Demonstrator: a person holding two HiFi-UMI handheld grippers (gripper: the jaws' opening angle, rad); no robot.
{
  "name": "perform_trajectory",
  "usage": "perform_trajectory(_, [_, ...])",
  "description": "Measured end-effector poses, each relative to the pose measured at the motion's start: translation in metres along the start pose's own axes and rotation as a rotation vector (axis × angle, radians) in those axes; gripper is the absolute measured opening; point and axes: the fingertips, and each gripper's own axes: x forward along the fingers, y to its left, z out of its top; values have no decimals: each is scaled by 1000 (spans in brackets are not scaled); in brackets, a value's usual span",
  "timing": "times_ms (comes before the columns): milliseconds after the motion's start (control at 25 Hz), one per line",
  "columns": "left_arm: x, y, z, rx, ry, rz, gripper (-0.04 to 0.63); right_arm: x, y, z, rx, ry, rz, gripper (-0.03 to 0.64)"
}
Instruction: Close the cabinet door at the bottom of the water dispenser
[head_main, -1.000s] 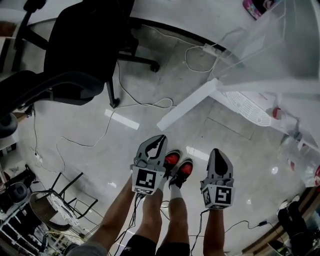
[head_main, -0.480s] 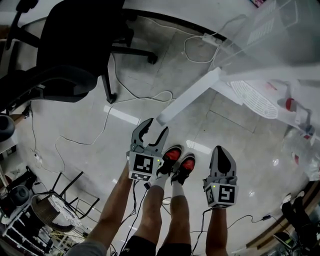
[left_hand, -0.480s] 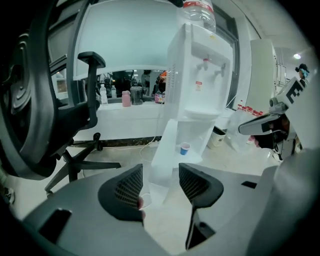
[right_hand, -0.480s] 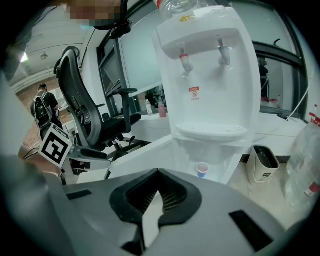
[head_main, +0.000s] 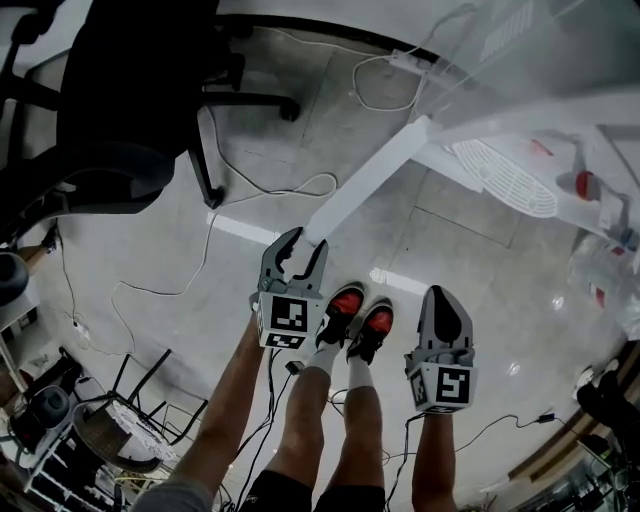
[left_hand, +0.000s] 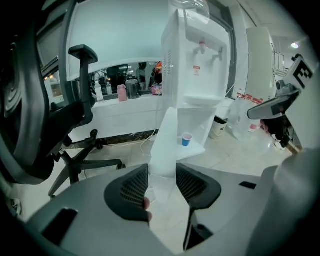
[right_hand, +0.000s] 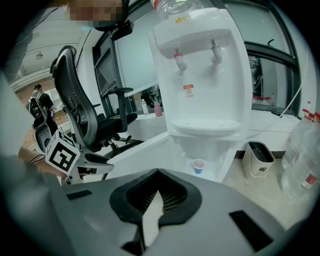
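Note:
The white water dispenser (right_hand: 205, 75) stands with its bottom cabinet open and a small cup (right_hand: 199, 165) inside. Its white door (head_main: 365, 180) swings out over the floor toward me. My left gripper (head_main: 305, 243) is open, its jaws having just opened wide and then closed a little. The door's free edge (left_hand: 162, 145) stands just ahead of the gap, apart from both pads. My right gripper (head_main: 438, 292) hangs shut and empty to the right, pointing at the dispenser. In the right gripper view its tips (right_hand: 159, 172) meet.
A black office chair (head_main: 130, 110) stands at the left, with cables (head_main: 260, 190) trailing over the tiled floor. A waste bin (right_hand: 258, 159) and water bottles (right_hand: 305, 155) sit right of the dispenser. The person's shoes (head_main: 355, 320) are between the grippers.
The left gripper's jaws went from shut to open, and it sank toward the door's free edge. The right gripper stayed shut and dropped only slightly.

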Motion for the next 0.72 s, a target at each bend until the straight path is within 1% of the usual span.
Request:
perform_trajectory(200, [-1, 0, -1, 14, 2, -6, 189, -5, 0, -1, 17, 13, -21, 17])
perform_trajectory(360, [-1, -1, 0, 36, -6, -13, 187, -11, 1, -6, 29, 53, -38, 17])
perform_trajectory(520, [-3, -10, -2, 73, -2, -22, 184, -16, -3, -8, 33, 12, -46, 17])
perform_trajectory(600, [-4, -15, -3, 86, -4, -22, 184, -21, -4, -13, 44, 32, -52, 17])
perform_trajectory(720, [-5, -24, -5, 86, -3, -23, 184, -27, -7, -20, 58, 25, -57, 17])
